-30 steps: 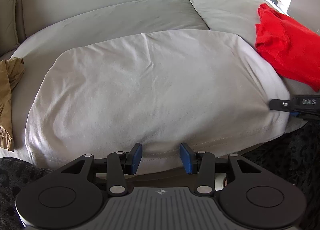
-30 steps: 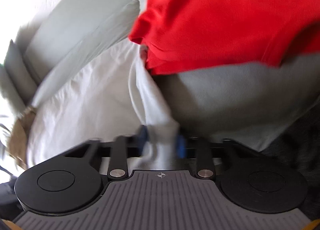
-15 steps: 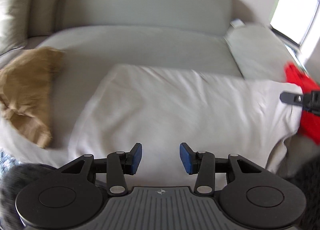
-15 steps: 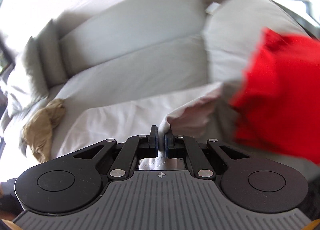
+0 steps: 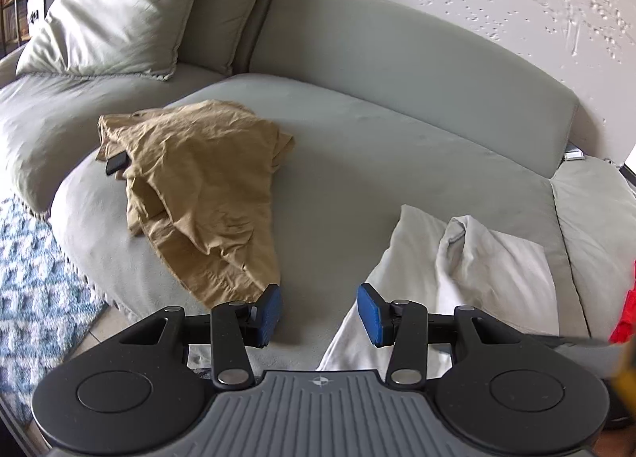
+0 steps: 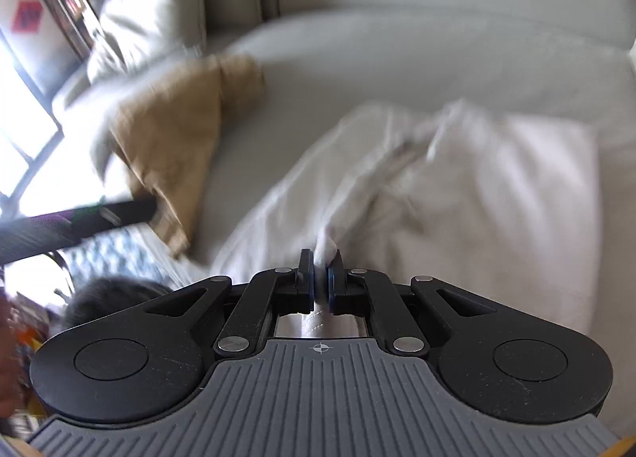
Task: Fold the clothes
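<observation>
A white garment (image 5: pixel 497 278) lies bunched on the grey sofa seat (image 5: pixel 357 163), one edge folded over itself. My right gripper (image 6: pixel 321 282) is shut on a pinch of that white garment (image 6: pixel 477 186), which trails away up and to the right. My left gripper (image 5: pixel 320 314) stands open above the seat's front edge, nothing between its blue pads (image 5: pixel 270 308); the white cloth lies just under its right finger. A crumpled tan garment (image 5: pixel 198 186) sits to the left on the seat and shows blurred in the right wrist view as the tan garment (image 6: pixel 175 127).
A small black object (image 5: pixel 116 165) peeks from under the tan garment. Grey cushions (image 5: pixel 115 24) lean at the sofa's left corner. A red garment (image 5: pixel 626 318) shows at the far right edge. A blue patterned rug (image 5: pixel 35 286) covers the floor on the left.
Both views have swung left along the sofa. My right gripper has pulled the white garment's edge leftward across itself, so it now lies bunched. The left gripper stays open.
</observation>
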